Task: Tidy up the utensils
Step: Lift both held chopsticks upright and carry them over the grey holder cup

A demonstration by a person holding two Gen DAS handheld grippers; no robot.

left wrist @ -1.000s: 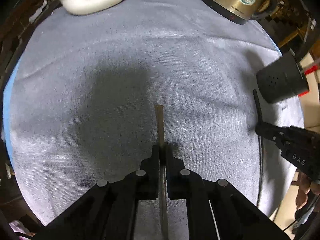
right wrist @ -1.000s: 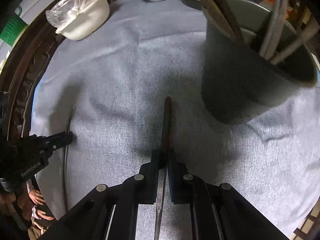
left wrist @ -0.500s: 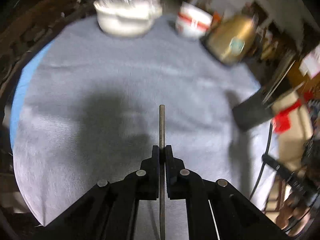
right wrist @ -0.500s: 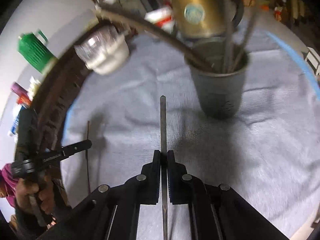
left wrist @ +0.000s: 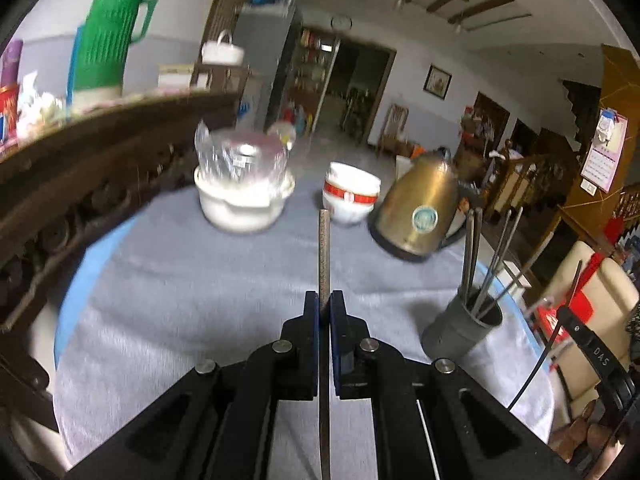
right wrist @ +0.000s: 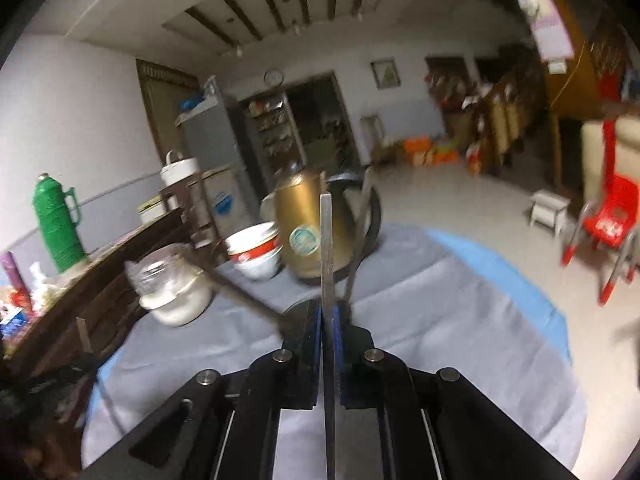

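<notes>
Left gripper has its jaws pressed tight on a chopstick, a thin dark stick standing straight out ahead, lifted clear of the table and pointing toward the bowls. Right gripper is pinching a second chopstick the same way, its squared tip showing against the brass kettle. In the left view the dark holder cup stands upright on the cloth to the right of the held stick, with several chopsticks already fanned out of its mouth (in the right view it is mostly hidden behind the gripper, only a curved rim and two slanting sticks showing). Beyond it, the right gripper shows at the far right edge of the left view. The table is round under a grey cloth, with a strip of blue cover peeking out along its rim. At the far side, a white pot with plastic wrap over it, stacked red-and-white bowls and the brass kettle stand in a row. A carved dark wooden rail runs along the left, with a green thermos on the ledge above. The middle of the cloth lies bare; past the right rim there is tiled floor and a red chair.
</notes>
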